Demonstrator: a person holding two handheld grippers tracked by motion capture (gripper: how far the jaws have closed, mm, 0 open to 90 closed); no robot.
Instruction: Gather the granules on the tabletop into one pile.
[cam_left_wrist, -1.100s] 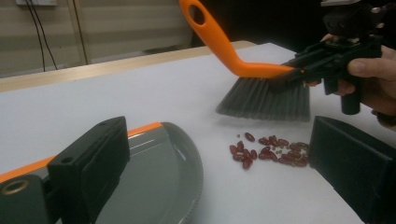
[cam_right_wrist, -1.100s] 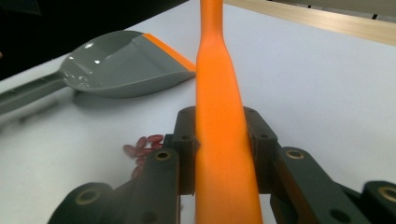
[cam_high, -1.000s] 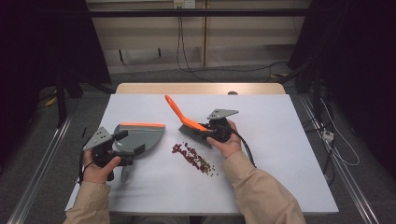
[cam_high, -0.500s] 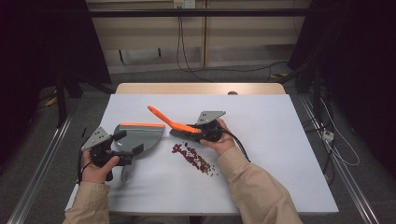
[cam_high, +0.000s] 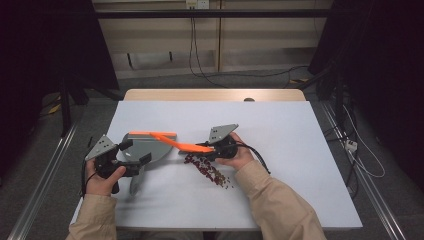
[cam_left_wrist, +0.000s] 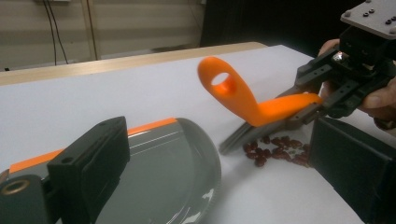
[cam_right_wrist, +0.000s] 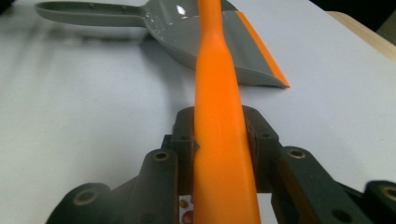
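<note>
Brush (cam_high: 182, 145): smooth orange handle; dustpan (cam_high: 147, 148): glossy grey plastic.

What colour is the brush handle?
Orange brush handle, clearest in the left gripper view.

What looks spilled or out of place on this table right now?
A scatter of small dark red beans lies loose on the white table, right of the grey dustpan and below the orange brush.

beige sleeves (cam_high: 280, 210); black hand-held gripper (cam_high: 212, 149) with grey plate.
</note>
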